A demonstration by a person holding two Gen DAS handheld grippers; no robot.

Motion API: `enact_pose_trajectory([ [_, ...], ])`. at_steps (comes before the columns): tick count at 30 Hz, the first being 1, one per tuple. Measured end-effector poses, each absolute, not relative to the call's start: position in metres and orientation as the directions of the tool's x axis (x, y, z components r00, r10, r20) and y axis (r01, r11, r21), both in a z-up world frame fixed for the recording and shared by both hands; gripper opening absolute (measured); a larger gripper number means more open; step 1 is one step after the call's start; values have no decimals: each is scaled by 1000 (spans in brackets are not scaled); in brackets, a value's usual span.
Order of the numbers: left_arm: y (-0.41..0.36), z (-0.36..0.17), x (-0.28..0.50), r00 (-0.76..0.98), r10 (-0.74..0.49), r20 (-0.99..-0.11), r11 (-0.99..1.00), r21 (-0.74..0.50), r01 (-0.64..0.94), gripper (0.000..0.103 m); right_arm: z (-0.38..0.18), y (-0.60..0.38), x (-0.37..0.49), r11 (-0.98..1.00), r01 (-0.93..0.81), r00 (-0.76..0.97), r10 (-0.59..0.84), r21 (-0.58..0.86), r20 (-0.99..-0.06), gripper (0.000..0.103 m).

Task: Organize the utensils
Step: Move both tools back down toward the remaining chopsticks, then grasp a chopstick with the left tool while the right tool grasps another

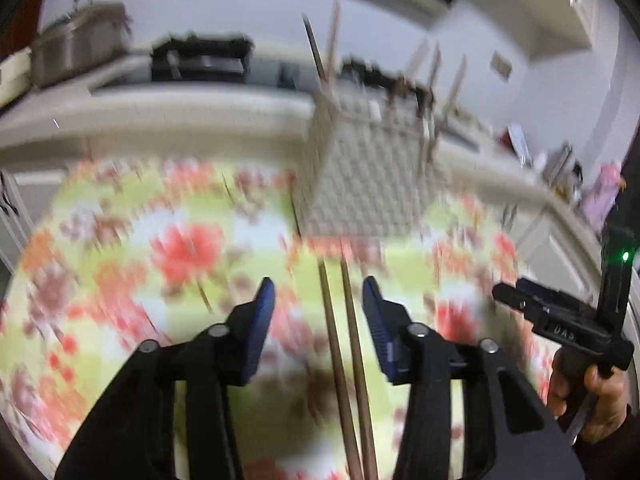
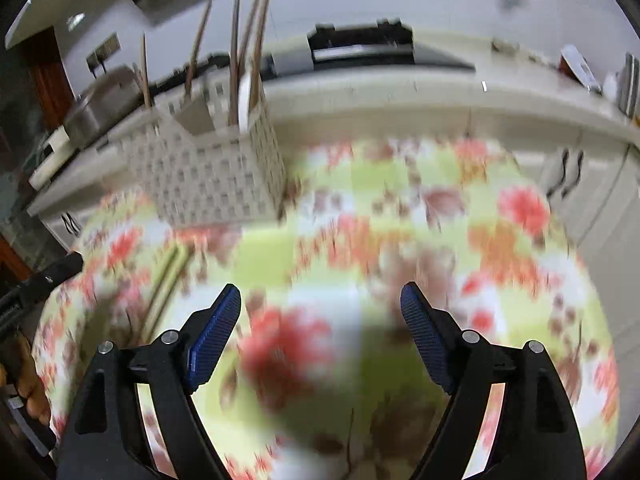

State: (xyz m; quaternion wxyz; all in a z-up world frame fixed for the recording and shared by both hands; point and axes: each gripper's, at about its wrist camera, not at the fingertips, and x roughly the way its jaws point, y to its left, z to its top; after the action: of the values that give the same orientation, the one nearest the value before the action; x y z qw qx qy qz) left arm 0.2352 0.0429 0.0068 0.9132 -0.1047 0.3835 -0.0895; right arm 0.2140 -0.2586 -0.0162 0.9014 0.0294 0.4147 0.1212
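Note:
Two brown chopsticks (image 1: pixel 344 340) lie side by side on the floral tablecloth, running away from me toward a white lattice utensil basket (image 1: pixel 360 184). My left gripper (image 1: pixel 318 284) is open and straddles them, its blue pads clear of both sticks. Several chopsticks (image 2: pixel 236 52) and a white utensil stand upright in the basket (image 2: pixel 208 176). In the right wrist view the loose chopsticks (image 2: pixel 164 292) lie to the left of my right gripper (image 2: pixel 320 300), which is open wide over bare cloth with nothing between its fingers.
The round table (image 2: pixel 500 240) carries a green, red and white floral cloth. Behind it runs a pale kitchen counter (image 2: pixel 400 96) with a black stove (image 2: pixel 360 46) and a metal sink. A hand (image 1: pixel 600 400) holds the right gripper's handle at the right edge.

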Motion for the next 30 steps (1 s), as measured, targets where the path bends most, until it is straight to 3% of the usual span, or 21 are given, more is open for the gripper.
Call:
enact_pose_trajectory([
  [2, 31, -9, 238, 643, -220, -734, 972, -219, 83, 26, -25, -257, 205, 969, -194, 607, 241, 154, -758, 78],
  [6, 16, -27, 243, 587, -206, -783, 978, -184, 98, 18, -26, -254, 197, 968, -195, 598, 245, 158, -763, 83],
  [15, -6, -45, 261, 547, -137, -826, 989, -85, 119, 14, -28, -253, 195, 963, -156, 564, 268, 217, -781, 84],
  [19, -6, -45, 263, 532, -102, -840, 990, -35, 134, 7, -29, -243, 195, 968, -147, 553, 251, 204, -795, 84],
  [30, 81, -44, 228, 542, -53, -839, 998, -58, 8, 6, -40, -131, 205, 962, -241, 484, 230, 124, -844, 84],
])
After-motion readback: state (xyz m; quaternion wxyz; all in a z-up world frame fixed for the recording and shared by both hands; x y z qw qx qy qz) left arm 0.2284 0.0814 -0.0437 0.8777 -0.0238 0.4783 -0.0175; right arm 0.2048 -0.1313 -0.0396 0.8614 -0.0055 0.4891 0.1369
